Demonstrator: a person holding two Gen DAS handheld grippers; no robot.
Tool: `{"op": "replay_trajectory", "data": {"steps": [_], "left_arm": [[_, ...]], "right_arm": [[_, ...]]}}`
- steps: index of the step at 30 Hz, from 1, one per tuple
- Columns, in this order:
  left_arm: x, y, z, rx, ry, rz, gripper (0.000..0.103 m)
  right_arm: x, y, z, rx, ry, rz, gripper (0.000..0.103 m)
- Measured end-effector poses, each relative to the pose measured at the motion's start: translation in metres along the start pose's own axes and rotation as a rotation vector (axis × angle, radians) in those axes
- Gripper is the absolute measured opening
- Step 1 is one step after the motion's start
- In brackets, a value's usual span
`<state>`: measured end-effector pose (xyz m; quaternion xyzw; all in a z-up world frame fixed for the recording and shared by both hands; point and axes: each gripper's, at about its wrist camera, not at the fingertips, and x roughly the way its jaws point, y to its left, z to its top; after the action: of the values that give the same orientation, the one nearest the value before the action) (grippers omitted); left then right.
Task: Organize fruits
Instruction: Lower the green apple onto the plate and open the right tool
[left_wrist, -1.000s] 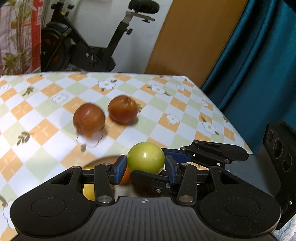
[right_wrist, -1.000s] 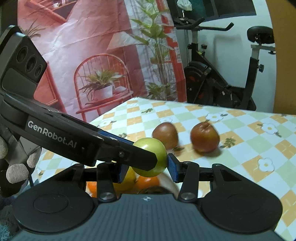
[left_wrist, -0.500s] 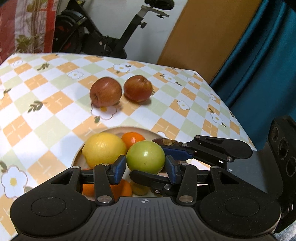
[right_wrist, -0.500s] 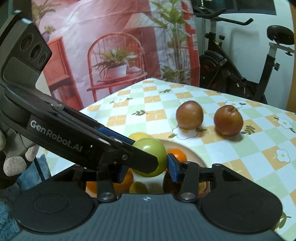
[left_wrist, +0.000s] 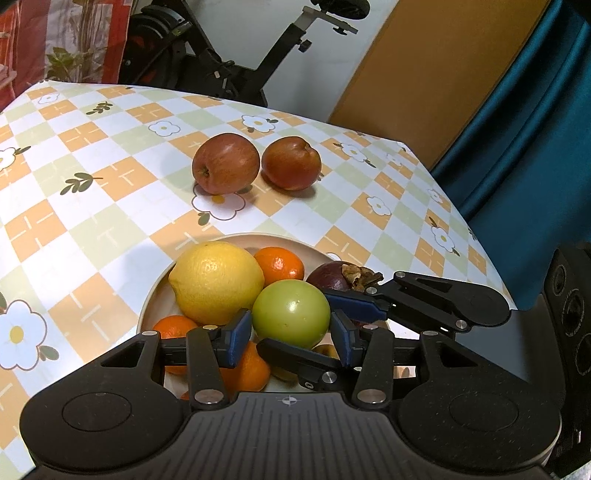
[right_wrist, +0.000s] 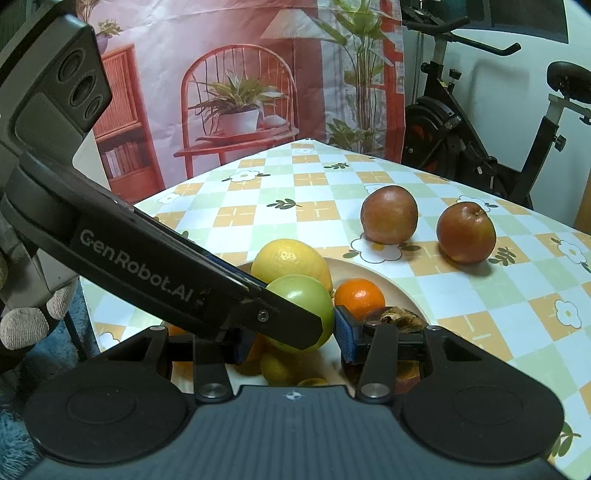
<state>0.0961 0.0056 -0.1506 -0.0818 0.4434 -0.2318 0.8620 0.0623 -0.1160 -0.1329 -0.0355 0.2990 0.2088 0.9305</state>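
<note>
A green apple (left_wrist: 291, 314) is held between both grippers above a beige bowl (left_wrist: 147, 306) of fruit. My left gripper (left_wrist: 290, 338) is shut on the apple, and my right gripper (right_wrist: 295, 338) is shut on it crosswise; the apple also shows in the right wrist view (right_wrist: 301, 301). The bowl holds a yellow lemon (left_wrist: 218, 282), oranges (left_wrist: 279, 263) and a dark mangosteen (left_wrist: 338, 275). Two red apples (left_wrist: 226, 163) (left_wrist: 291, 162) lie on the checked tablecloth beyond the bowl.
The table's right edge (left_wrist: 476, 240) drops off by a teal curtain (left_wrist: 524, 147). An exercise bike (left_wrist: 221, 66) stands behind the table. A printed backdrop (right_wrist: 236, 92) hangs at the far left.
Both grippers have carried the green apple back toward me, over the bowl. The bowl's fruit has come into view below and the red apples now lie farther off.
</note>
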Motion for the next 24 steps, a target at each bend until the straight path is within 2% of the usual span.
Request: {"op": "replay_trajectory", "data": {"steps": [12,19,24], "left_arm": [[-0.023,0.010,0.006,-0.059,-0.080,0.005,0.052],[-0.039,0.012,0.008,-0.071,-0.143,0.054,0.053],[-0.049,0.008,0.007,-0.047,-0.186,0.120,0.053]], "right_arm": [[-0.005,-0.003,0.000,-0.005,-0.038,-0.008,0.048],[-0.017,-0.011,0.001,0.020,-0.107,-0.029,0.049],[-0.026,-0.018,0.000,0.049,-0.162,-0.042,0.049]]}}
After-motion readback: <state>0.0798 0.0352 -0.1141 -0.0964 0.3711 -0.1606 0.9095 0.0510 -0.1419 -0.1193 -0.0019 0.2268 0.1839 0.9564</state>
